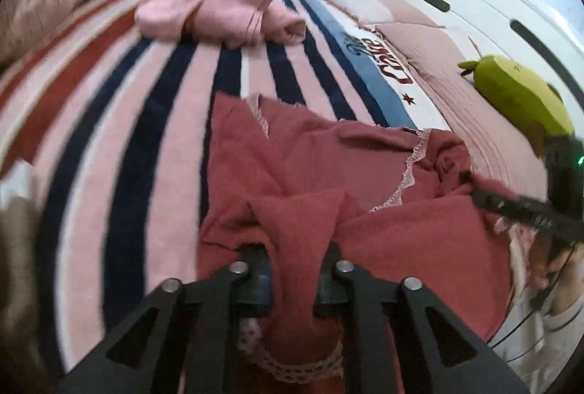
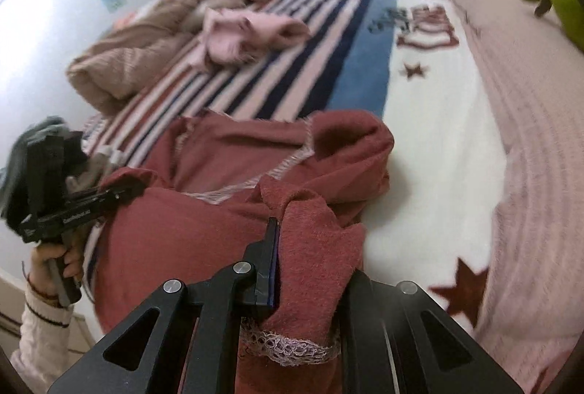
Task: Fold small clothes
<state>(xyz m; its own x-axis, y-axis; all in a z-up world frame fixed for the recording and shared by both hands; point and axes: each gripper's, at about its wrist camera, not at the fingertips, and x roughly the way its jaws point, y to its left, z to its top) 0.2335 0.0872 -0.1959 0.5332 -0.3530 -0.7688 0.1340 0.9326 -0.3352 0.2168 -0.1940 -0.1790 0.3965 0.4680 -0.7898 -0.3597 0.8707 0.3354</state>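
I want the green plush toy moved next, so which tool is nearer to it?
Right. The right tool grips the red garment on the side where the green plush toy lies; the left tool holds the garment's far side.
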